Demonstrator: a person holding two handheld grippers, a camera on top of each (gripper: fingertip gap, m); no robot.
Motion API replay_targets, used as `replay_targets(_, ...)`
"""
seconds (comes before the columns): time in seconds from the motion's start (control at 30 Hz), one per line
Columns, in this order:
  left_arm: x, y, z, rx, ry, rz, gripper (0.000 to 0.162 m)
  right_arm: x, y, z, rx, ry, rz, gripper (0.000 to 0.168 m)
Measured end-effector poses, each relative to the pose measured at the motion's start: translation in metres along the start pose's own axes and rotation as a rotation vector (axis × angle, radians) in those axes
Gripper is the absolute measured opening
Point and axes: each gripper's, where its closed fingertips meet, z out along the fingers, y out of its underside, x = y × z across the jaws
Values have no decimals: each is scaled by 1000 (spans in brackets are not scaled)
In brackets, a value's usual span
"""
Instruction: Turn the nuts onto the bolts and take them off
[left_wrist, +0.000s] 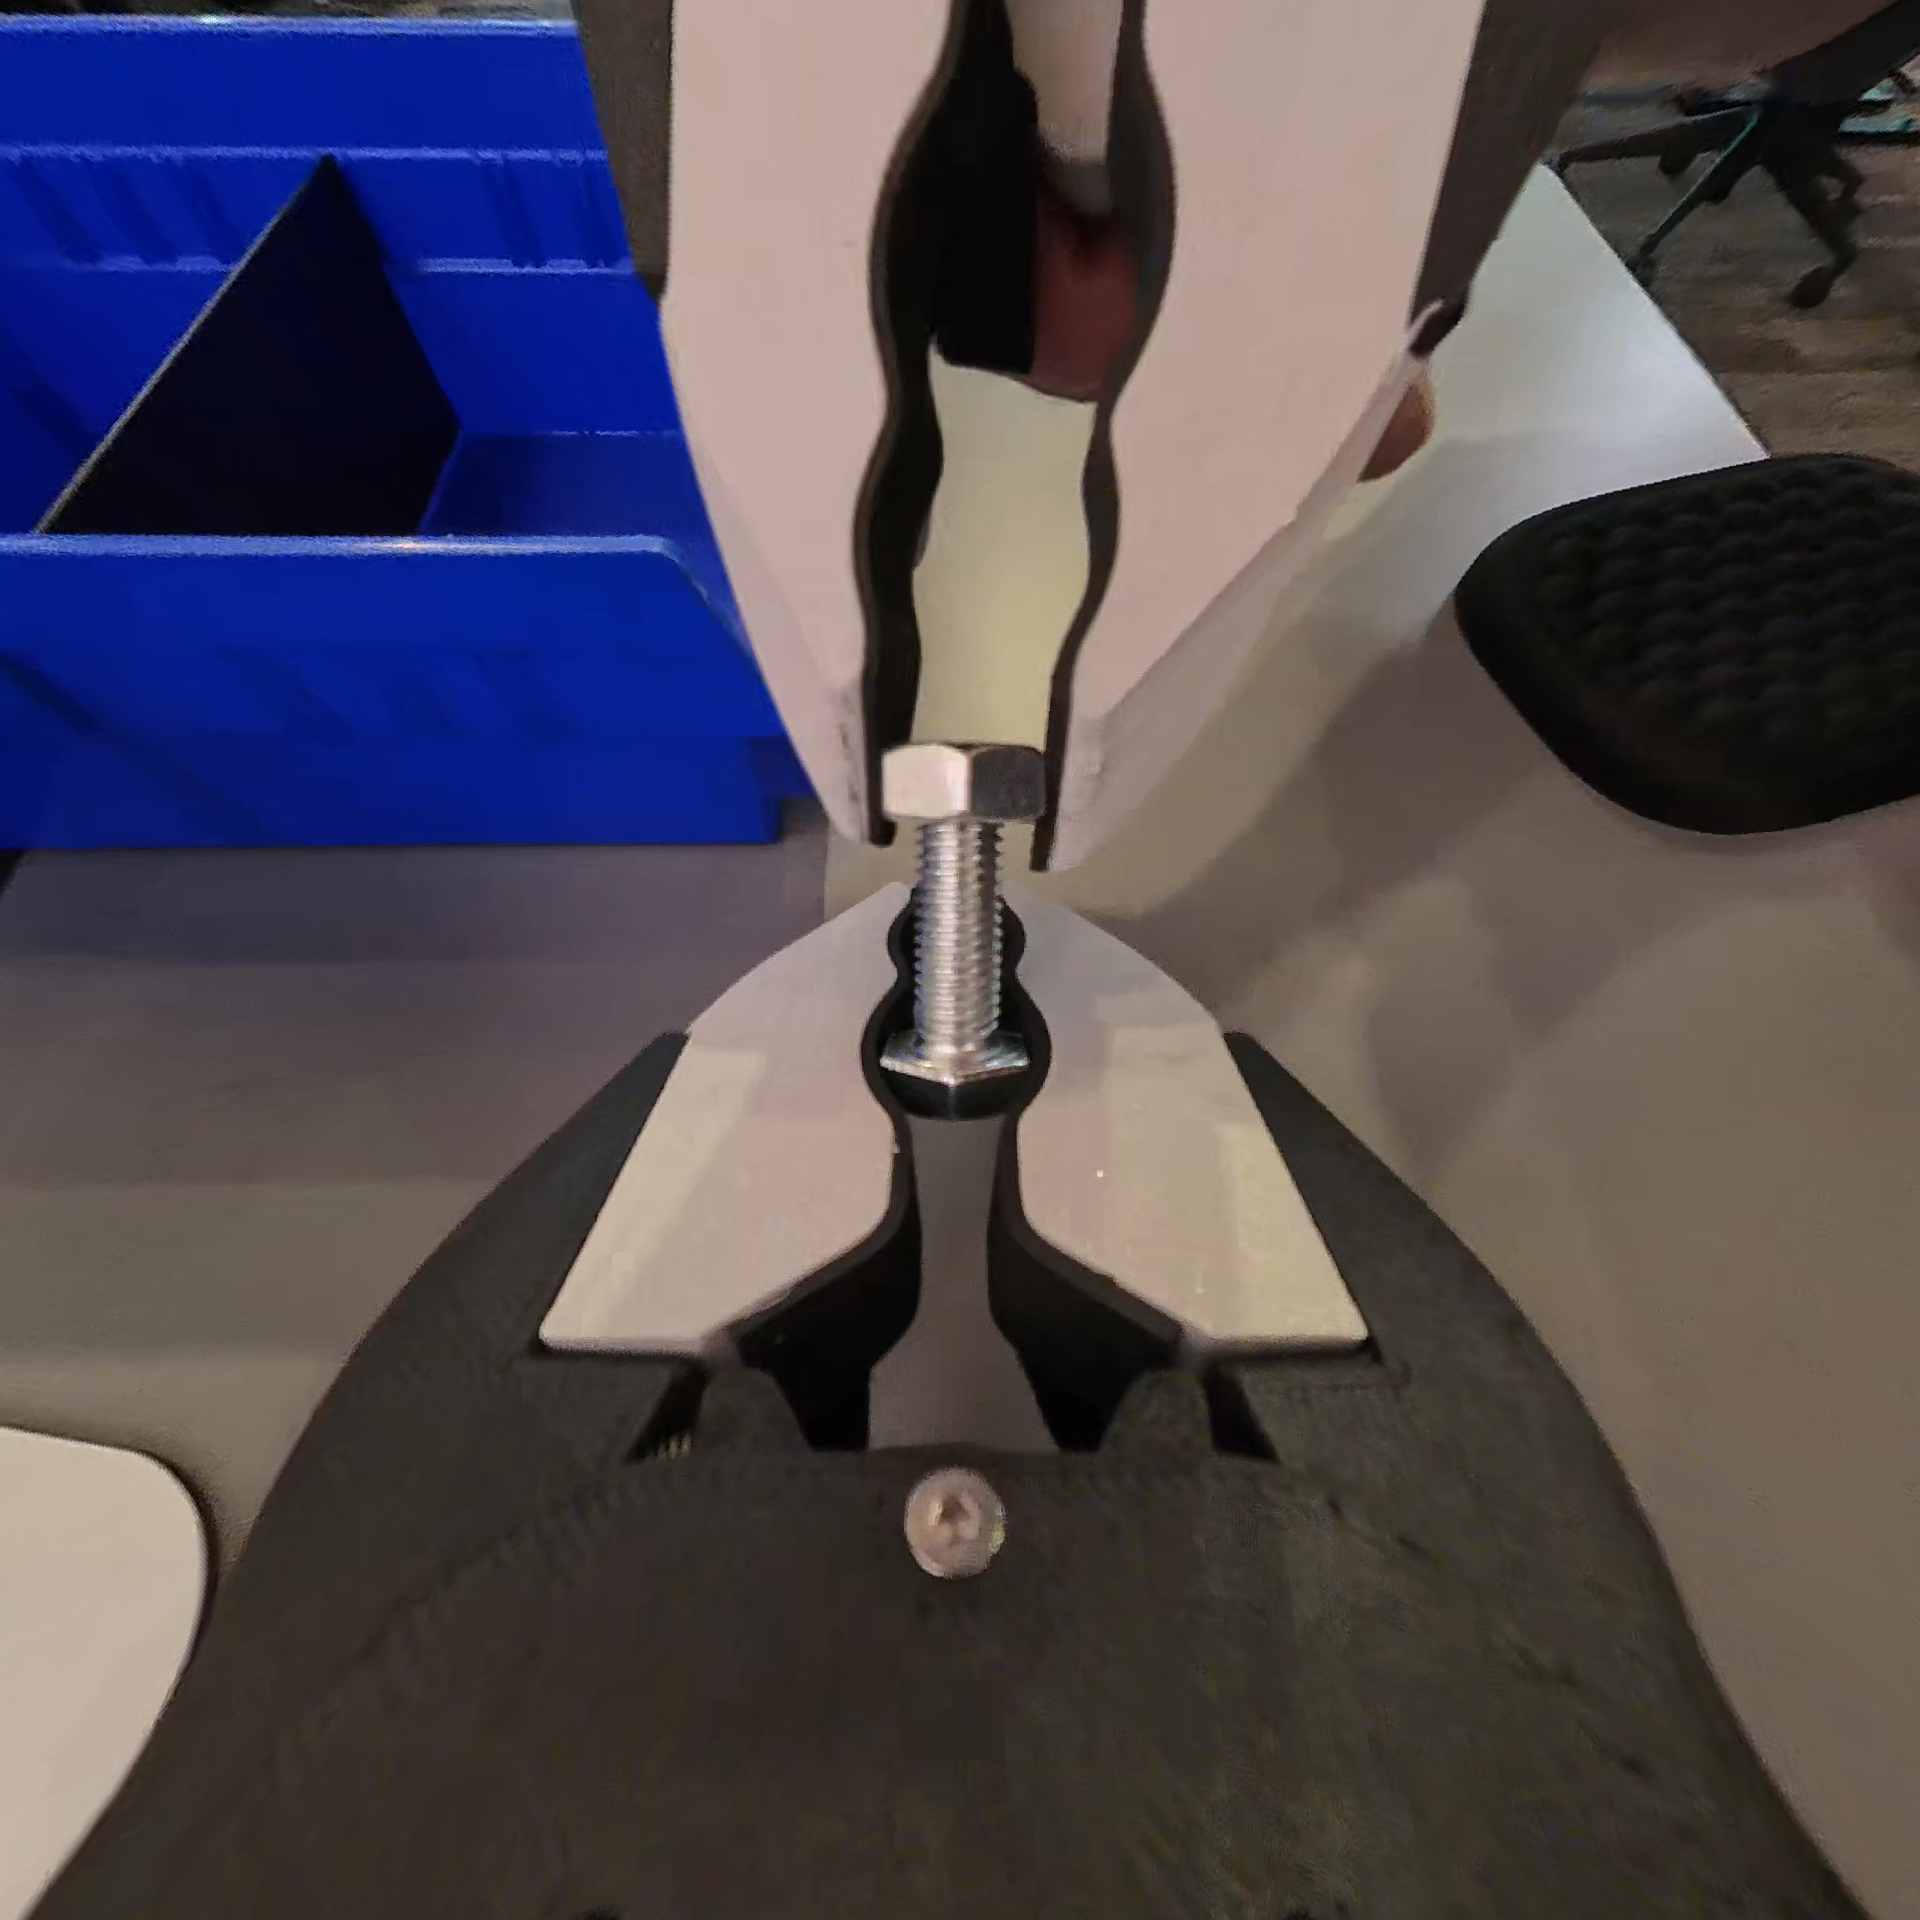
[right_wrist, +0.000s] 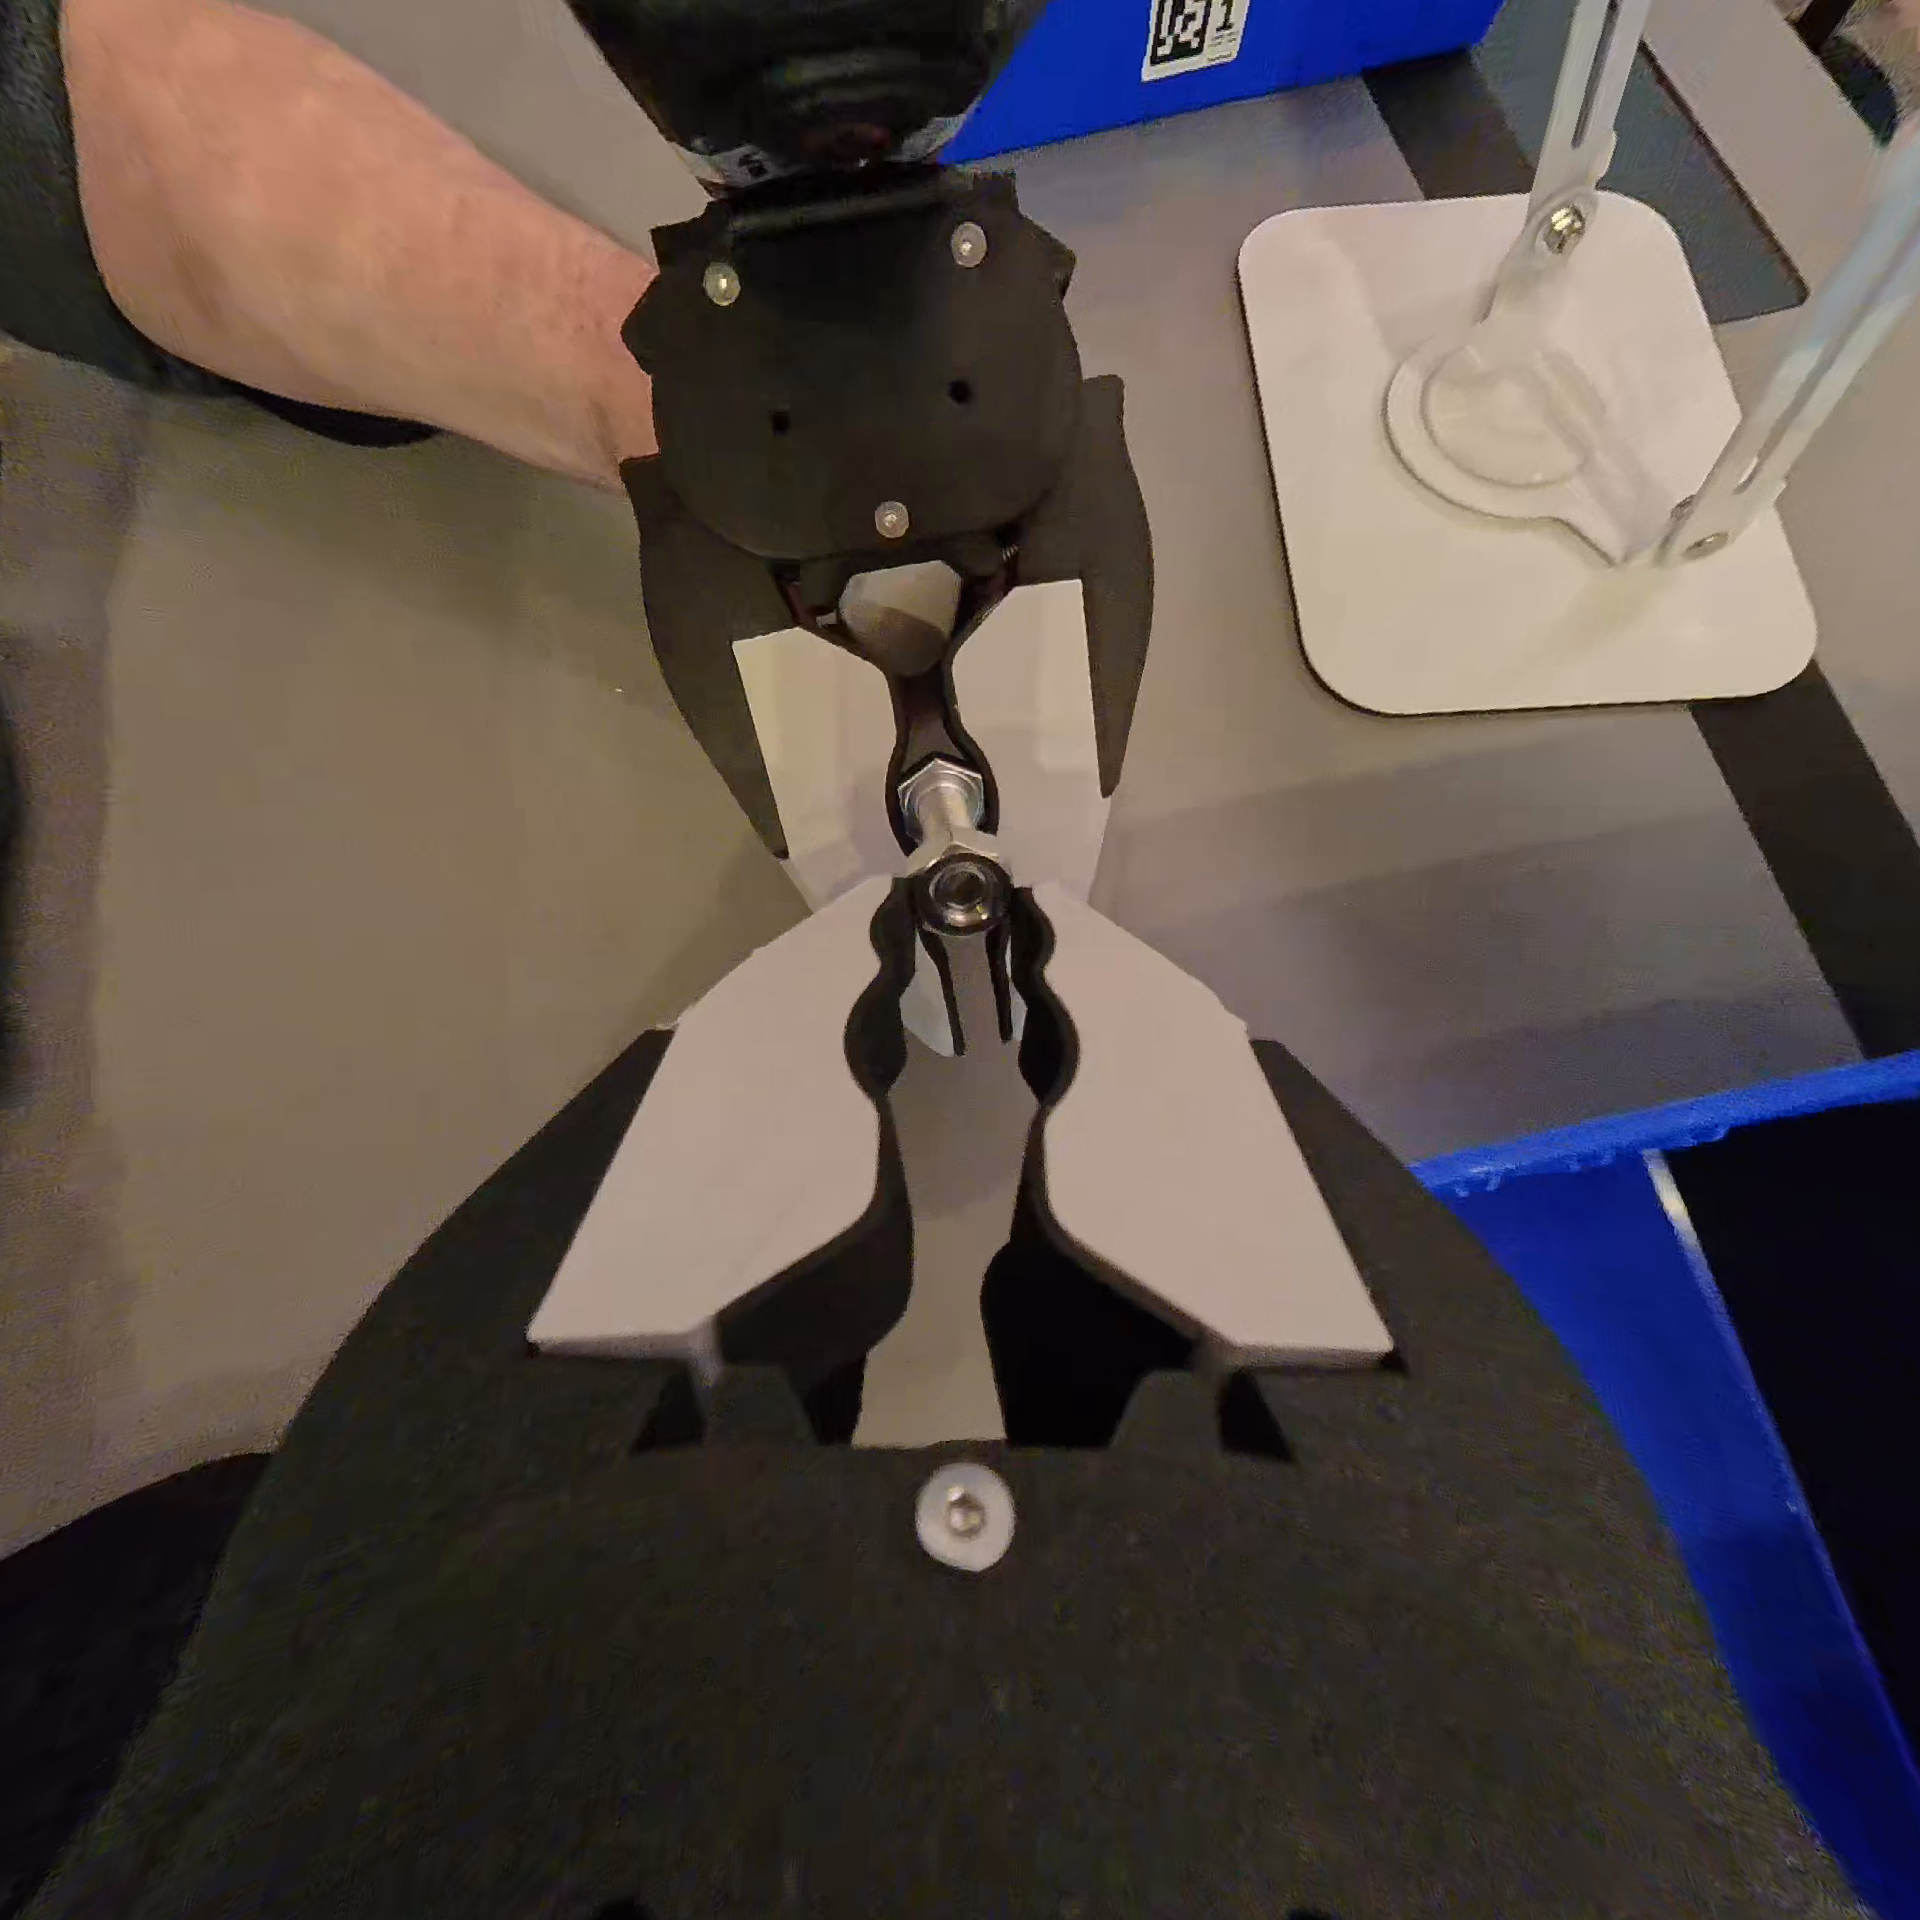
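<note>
The bolt (left_wrist: 956, 966) is clamped by its head in the left tool (left_wrist: 956, 935) above the tabletop (left_wrist: 312, 1091), while the nut (left_wrist: 961, 795) at its far end is clamped by the right tool (left_wrist: 961, 842).

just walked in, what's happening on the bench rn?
A person is working a silver threaded steel bolt between two handheld tongs. The left tongs clamp the bolt near its hex head, shank pointing away. The right tongs grip a silver hex nut at the far end of the thread. It is held above the grey table, beside a blue plastic bin.
</note>
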Motion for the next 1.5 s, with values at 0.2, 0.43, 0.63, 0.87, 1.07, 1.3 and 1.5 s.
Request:
replay_targets(0.2,12,2,0,10,114,-36,10,-3,3,1,-75,37,-231,17)
replay_targets(0.43,35,3,-2,42,347,-155,10,-4,6,3,-228,155,-774,17)
replay_targets(0.63,25,-3,-7,90,307,-167,10,5,0,-1,-196,172,-648,38)
replay_targets(0.87,2,-5,-7,86,105,-98,10,8,-11,-8,-6,52,-119,36)
replay_targets(1.07,-5,-4,-2,30,-35,-15,9,8,-4,3,4,-20,91,29)
replay_targets(1.3,-3,-2,-2,23,-18,-19,9,4,-5,6,-5,-16,-26,18)
replay_targets(1.5,16,0,-1,26,150,-71,10,-1,1,5,-124,28,-334,18)
